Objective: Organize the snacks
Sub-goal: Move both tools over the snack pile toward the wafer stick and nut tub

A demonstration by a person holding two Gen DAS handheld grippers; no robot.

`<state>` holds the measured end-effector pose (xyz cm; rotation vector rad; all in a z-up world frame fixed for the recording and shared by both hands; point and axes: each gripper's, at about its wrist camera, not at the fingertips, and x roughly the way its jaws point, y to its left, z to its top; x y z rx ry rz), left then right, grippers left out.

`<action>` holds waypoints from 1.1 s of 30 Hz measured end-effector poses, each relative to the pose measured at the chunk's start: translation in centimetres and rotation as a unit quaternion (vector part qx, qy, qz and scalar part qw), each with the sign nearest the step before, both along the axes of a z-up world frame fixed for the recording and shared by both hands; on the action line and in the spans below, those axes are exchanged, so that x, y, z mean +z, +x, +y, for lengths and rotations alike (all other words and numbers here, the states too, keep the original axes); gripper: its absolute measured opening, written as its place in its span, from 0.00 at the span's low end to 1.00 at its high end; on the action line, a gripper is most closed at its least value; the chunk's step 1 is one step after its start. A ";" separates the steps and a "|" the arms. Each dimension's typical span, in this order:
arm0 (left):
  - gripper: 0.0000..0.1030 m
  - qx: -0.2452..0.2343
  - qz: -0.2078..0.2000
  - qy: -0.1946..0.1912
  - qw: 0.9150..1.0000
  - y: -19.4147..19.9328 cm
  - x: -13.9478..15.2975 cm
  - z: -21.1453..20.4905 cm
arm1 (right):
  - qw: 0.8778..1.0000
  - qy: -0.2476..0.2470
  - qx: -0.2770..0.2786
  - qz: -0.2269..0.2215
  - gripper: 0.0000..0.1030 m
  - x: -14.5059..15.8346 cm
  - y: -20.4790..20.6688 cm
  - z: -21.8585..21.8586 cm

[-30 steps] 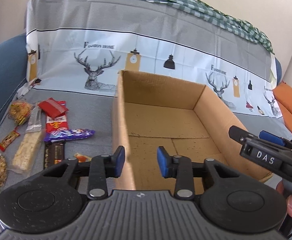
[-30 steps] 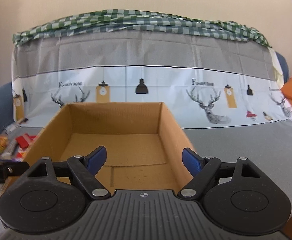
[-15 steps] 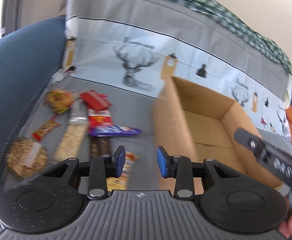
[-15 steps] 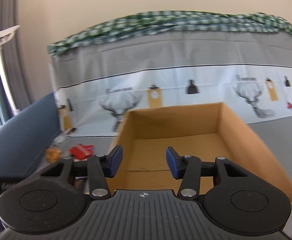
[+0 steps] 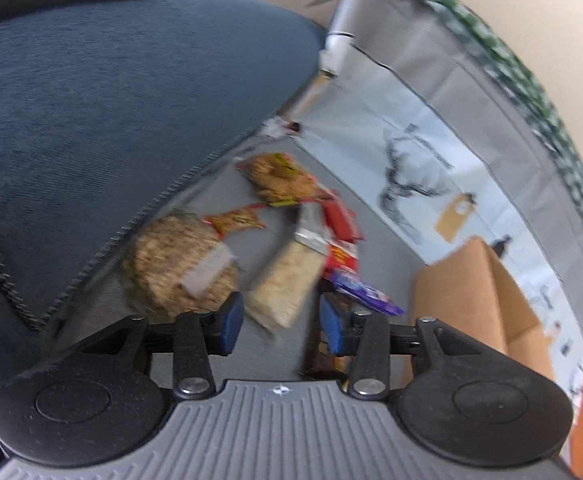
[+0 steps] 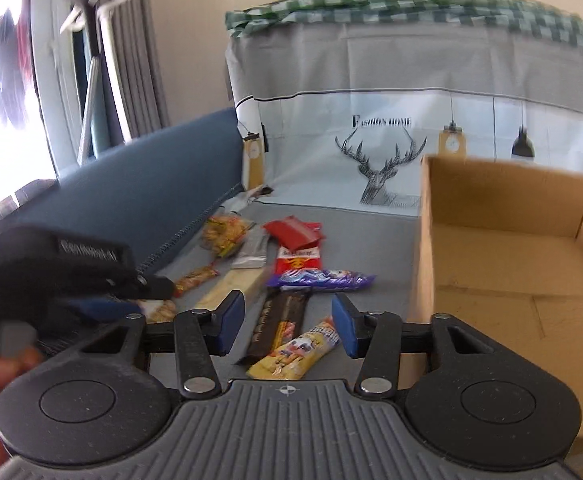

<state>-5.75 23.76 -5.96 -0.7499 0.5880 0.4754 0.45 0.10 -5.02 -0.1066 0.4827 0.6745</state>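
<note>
**Snack pile on the left, box on the right, both grippers empty**

While both wrist views are a bit smeared, I can still read the layout fine; the left gripper [image 5: 281, 322] has its blue pads apart with nothing between them, and it hangs over the snack pile on the grey sofa cover [image 5: 111, 320]; right in front of its pads I see the pale rice-cracker bar [image 5: 287, 280], with the round grain cake [image 5: 179, 268] just to its left against the blue armrest [image 5: 91, 120]; the purple candy wrapper [image 5: 365, 292] sits just past the right-hand pad.

Over on my other feed, the right gripper [image 6: 287, 326] is also spread wide and holding nothing; framed between its pads lie the dark chocolate bar [image 6: 279, 324] and the yellow biscuit pack [image 6: 297, 354], side by side and touching at the near end; beyond them I've got the purple wrapper lying crosswise, the red packet [image 6: 295, 234] further back, and a small orange-yellow stick pack [image 6: 195, 278] off to the left; the left gripper shows there too as a dark blur low on the left side, close over the pile.

The cardboard box [image 6: 425, 240] stands just to the right of the snacks, top open; I can't spot any snack on the bit of floor I see.
</note>
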 end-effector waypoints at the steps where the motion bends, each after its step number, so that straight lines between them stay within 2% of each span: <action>1: 0.49 0.013 0.006 0.003 1.000 -0.1 -0.2 0.2 | 1.000 -0.002 0.008 -0.001 0.56 0.0 0.1 0.5; 3: 0.53 0.030 0.016 0.004 0.999 -0.1 -0.6 0.6 | 1.000 0.010 0.018 0.017 0.55 -0.3 0.8 0.9; 7: 0.63 0.054 0.043 0.012 0.998 0.4 -1.3 0.7 | 0.999 -0.018 0.024 0.016 0.55 -1.5 1.3 2.4; 12: 0.65 0.074 0.055 0.040 0.995 0.5 -1.4 0.5 | 0.997 -0.061 0.020 0.030 0.55 -3.1 2.1 4.1; 14: 0.70 0.076 0.053 0.052 0.994 0.3 -1.2 0.3 | 0.996 -0.075 0.012 0.036 0.55 -3.6 2.4 4.5; 21: 0.74 0.076 0.061 0.060 0.993 0.0 -1.1 0.0 | 0.993 -0.105 0.001 0.061 0.60 -5.0 3.5 5.4; 23: 0.76 0.073 0.078 0.058 0.993 0.5 -1.4 0.1 | 0.991 -0.114 -0.005 0.068 0.60 -5.4 3.8 5.6; 27: 0.76 0.083 0.086 0.044 0.992 1.2 -2.2 0.9 | 0.989 -0.123 -0.010 0.086 0.59 -6.2 4.3 5.7; 30: 0.77 0.085 0.092 0.041 0.991 2.0 -2.7 1.4 | 0.987 -0.127 -0.007 0.093 0.51 -6.5 4.4 5.8; 33: 0.77 0.085 0.098 0.041 0.991 2.5 -3.1 1.5 | 0.988 -0.127 0.005 0.090 0.36 -6.5 4.1 5.8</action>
